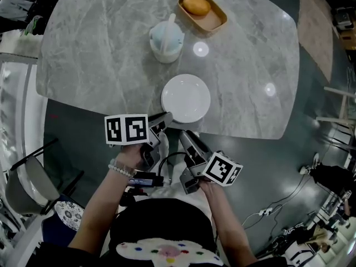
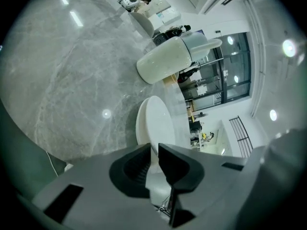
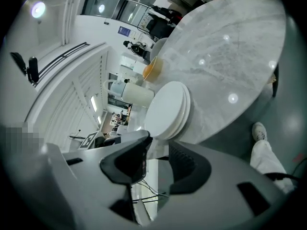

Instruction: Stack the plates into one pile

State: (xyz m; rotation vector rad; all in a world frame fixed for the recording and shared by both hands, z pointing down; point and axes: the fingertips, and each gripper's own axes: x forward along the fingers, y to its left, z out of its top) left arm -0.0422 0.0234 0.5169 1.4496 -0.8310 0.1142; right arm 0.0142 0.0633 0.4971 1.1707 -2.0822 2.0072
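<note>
Jaws – left gripper (image 2: 154,153) pinching plate stack (image 1: 186,98), marble table (image 1: 100,49).

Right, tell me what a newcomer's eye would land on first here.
The stack of white plates at the near edge of the grey marble table draws the eye first, with the left gripper closed on its rim and the right gripper open and empty just short of it. Farther back, an orange fruit in a wooden tray stands out in colour.

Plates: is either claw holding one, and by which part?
The left claw grips the top plate by its near rim; the right claw is open and holds nothing.
</note>
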